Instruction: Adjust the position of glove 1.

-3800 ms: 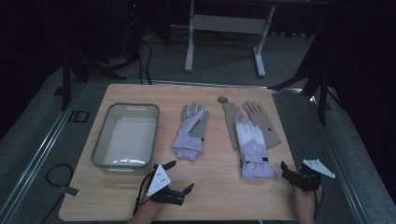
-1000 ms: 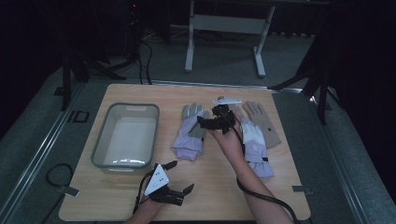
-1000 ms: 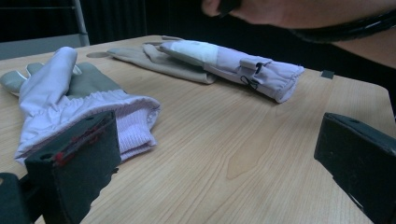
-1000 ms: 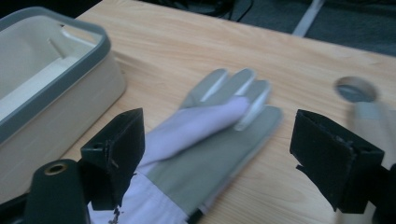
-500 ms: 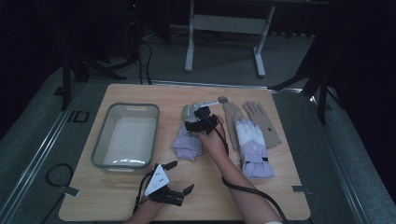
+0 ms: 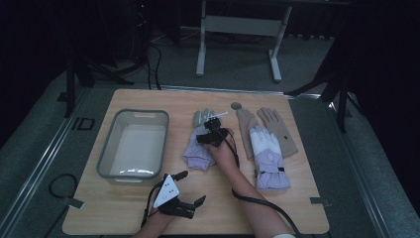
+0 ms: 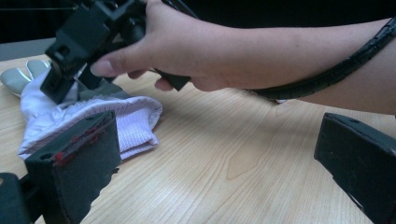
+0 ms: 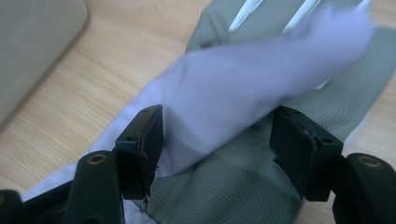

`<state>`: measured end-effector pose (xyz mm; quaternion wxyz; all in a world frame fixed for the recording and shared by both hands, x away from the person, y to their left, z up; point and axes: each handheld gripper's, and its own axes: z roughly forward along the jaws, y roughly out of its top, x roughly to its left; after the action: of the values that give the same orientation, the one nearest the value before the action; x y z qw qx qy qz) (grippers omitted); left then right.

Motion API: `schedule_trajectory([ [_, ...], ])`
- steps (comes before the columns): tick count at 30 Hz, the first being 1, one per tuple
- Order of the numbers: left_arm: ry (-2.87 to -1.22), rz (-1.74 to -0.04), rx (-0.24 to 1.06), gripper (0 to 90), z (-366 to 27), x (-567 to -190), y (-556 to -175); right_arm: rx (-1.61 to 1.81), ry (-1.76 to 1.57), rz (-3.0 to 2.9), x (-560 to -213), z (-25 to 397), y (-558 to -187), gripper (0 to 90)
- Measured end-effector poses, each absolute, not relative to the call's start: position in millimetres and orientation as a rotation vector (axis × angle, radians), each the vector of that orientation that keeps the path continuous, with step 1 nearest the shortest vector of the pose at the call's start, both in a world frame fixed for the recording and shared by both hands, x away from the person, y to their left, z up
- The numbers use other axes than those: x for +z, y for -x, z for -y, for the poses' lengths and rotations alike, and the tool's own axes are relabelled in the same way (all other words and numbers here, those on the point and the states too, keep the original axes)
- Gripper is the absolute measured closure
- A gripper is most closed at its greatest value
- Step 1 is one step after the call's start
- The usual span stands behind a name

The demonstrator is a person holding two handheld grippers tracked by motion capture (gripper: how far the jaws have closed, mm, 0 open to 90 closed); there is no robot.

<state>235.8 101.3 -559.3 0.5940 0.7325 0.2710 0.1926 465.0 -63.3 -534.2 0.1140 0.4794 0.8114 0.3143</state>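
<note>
Since the earlier frames, right gripper [image 6: 212,133] has crossed from the table's right edge onto the lilac glove [image 6: 200,144]

Nearest, the left gripper [image 6: 184,202] rests at the front edge of the pale wood table [image 6: 148,203], black jaws spread wide on nothing. Farther in, the right gripper's jaws stand apart astride a raised fold of soft lilac fabric over the glove's grey textured palm [image 8: 224,186], not yet pinched; this glove lies mid-table, between the grey plastic tub [image 6: 132,144] and the second glove [image 6: 267,156]
</note>
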Motion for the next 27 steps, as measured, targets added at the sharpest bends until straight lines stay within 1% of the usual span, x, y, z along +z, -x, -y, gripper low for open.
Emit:
schedule_trajectory([
  [1,-1.701,-0.634,0.447,0.3,-101,-559,-236,0.925,-1.404,-2.377,-535,64,-464,37.0],
  [3,-1.7,-0.636,0.445,0.4,-101,-559,-236,0.947,-1.391,-2.393,-536,66,-464,44.6],
  [6,-1.702,-0.634,0.448,0.4,-101,-559,-236,0.983,-1.361,-2.425,-536,68,-463,61.9],
  [9,-1.702,-0.637,0.446,0.3,-101,-559,-236,1.006,-1.36,-2.451,-535,70,-465,74.3],
  [11,-1.702,-0.636,0.447,0.4,-101,-559,-236,1.031,-1.391,-2.455,-535,73,-465,79.4],
  [14,-1.701,-0.638,0.445,0.4,-101,-559,-236,1.041,-1.418,-2.493,-531,76,-468,82.7],
  [18,-1.701,-0.638,0.443,0.4,-101,-559,-236,1.014,-1.383,-2.499,-520,80,-465,84.2],
  [27,-1.702,-0.636,0.449,0.3,-101,-559,-236,1.021,-1.176,-2.482,-468,100,-439,84.6],
])
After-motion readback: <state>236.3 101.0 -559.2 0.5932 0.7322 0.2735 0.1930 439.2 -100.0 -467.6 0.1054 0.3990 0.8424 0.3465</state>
